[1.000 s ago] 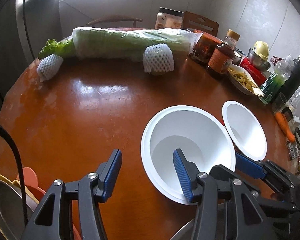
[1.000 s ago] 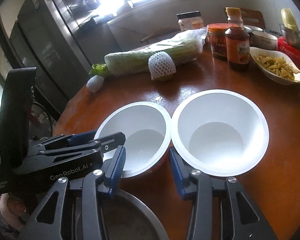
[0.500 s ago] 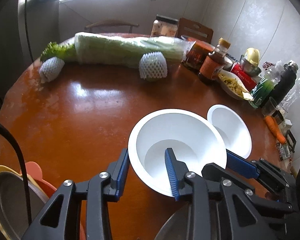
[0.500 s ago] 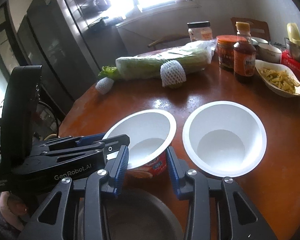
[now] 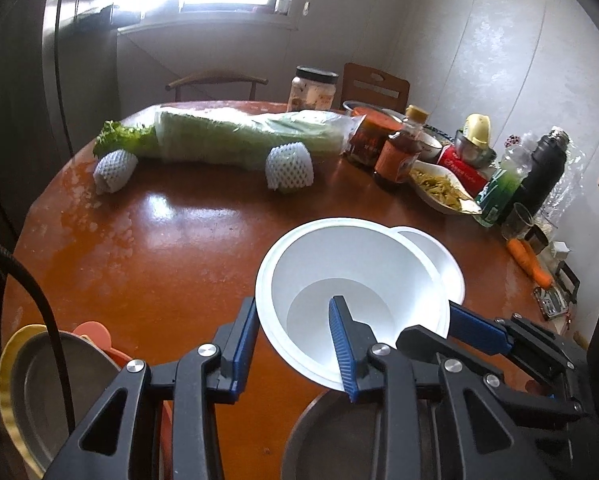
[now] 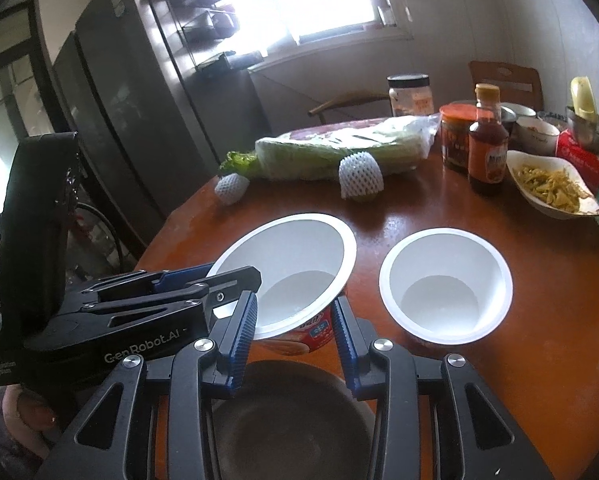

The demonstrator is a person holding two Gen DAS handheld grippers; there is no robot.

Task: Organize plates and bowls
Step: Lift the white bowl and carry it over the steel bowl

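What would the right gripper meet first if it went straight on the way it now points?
Most likely the white paper bowl with a red printed side, held tilted by the left gripper; its base sits just ahead of the open right gripper. Depth is unclear.

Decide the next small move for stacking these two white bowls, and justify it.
Probably carry the tilted bowl, pinched at its rim by the left hand-held gripper, rightward over the second bowl and lower it inside: that bowl sits upright and empty on the table.

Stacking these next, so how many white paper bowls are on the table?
2: one bowl lifted and tilted in the left claw, the other bowl standing on the table beside it.
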